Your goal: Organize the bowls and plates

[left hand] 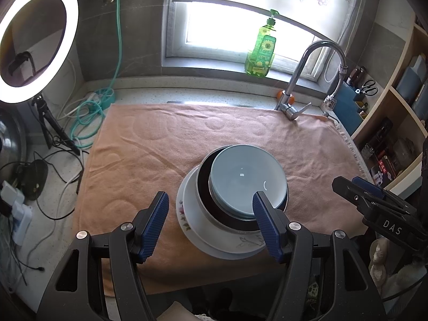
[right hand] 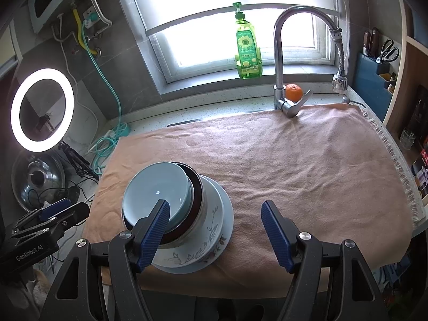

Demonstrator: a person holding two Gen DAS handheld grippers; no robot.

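Note:
One stack of dishes stands on the peach towel [left hand: 149, 149] near its front edge. A blue-grey bowl [left hand: 246, 179] [right hand: 157, 190] sits on top, inside a dark-rimmed metal bowl [left hand: 206, 187] [right hand: 196, 195], over a white floral plate [left hand: 192, 227] [right hand: 211, 230] and a pale blue plate [right hand: 227, 222]. My left gripper [left hand: 211, 222] hovers open just in front of the stack, nothing between its blue pads. My right gripper [right hand: 215, 230] is open too, to the right of the stack, its left finger [right hand: 156, 230] in front of the bowls. Each gripper shows at the other view's edge [left hand: 374, 203] [right hand: 50, 219].
A chrome faucet [right hand: 281, 61] stands at the back, an orange [right hand: 293, 92] beside it and a green soap bottle [right hand: 247, 50] on the sill. A ring light [left hand: 34, 42], cables and a pot lid [right hand: 37, 182] crowd the left. Shelves [left hand: 396, 112] line the right. The towel's right half [right hand: 321, 165] lies bare.

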